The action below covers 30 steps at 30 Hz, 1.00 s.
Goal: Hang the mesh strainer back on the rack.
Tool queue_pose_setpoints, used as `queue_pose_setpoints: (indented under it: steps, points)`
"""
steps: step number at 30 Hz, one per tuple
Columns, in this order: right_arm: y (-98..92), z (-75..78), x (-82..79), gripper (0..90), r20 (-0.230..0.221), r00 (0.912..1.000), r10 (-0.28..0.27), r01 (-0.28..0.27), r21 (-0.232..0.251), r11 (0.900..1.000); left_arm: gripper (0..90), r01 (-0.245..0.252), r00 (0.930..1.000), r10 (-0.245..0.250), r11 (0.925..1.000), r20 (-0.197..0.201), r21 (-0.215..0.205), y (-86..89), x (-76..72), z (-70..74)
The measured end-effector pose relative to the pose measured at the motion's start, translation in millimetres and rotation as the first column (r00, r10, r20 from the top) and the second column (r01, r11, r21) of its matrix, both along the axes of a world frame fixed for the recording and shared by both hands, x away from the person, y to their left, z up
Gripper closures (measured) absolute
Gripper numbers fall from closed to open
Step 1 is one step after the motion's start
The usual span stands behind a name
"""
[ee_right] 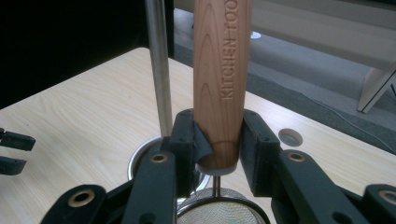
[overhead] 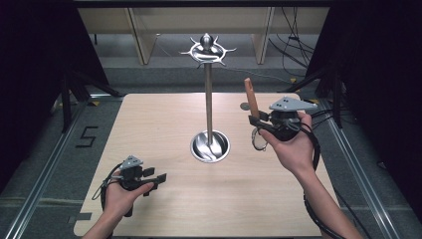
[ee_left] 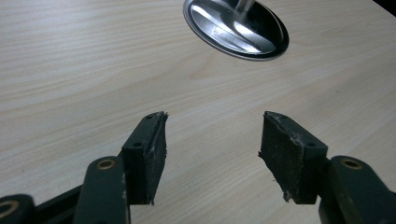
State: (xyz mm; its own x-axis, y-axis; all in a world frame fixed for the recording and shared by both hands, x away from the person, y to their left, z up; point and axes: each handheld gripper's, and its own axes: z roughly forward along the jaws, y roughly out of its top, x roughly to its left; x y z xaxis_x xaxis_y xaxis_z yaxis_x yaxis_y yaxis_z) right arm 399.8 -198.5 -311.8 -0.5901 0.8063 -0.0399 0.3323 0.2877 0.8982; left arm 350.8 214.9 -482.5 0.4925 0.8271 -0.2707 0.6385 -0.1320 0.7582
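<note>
Wooden strainer handle (ee_right: pixel 219 84) upright, clamped between the right hand-held gripper (ee_right: pixel 218 140) pads, mesh bowl (ee_right: pixel 219 212) apparently below.

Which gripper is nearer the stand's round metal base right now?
Right. The right gripper, shut on the wooden-handled strainer, hangs just beside the base. The left gripper sits open, farther off near the table's front-left.

A light wooden table (overhead: pixel 164 124) carries a steel stand (overhead: pixel 208 94): a round, shiny base dish, a thin upright pole and a ring of curved hooks around a knob at the top. A small round hole (ee_right: pixel 290 137) sits near the table's far right edge. On the grey floor to the left, black tape forms a "5" (overhead: pixel 86 136), and cables (overhead: pixel 291 40) trail behind.
</note>
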Motion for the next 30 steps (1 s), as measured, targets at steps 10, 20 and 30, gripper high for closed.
queue_pose_setpoints:
  steps: [10, 20, 30]
  points:
    - [2.5, 4.5, 1.2, 69.6, -0.001, 1.0, 0.007, -0.007, -0.003, 1.0, 40.0, 0.001, 1.0, -0.001, 1.0, -0.001, -0.001, 0.1, -0.1, 0.2]
    - [6.8, 10.8, 0.9, 69.6, 0.015, 0.9998, 0.011, -0.011, 0.006, 1.0, 40.0, 0.001, 1.0, -0.001, 1.0, 0.0, 0.0, 0.1, -0.1, 0.3]
    - [14.9, 14.8, 1.3, 69.6, 0.039, 0.9992, 0.008, -0.009, 0.022, 1.0, 40.0, -0.001, 1.0, 0.001, 0.9999, 0.009, -0.011, -0.2, 0.0, -0.2]
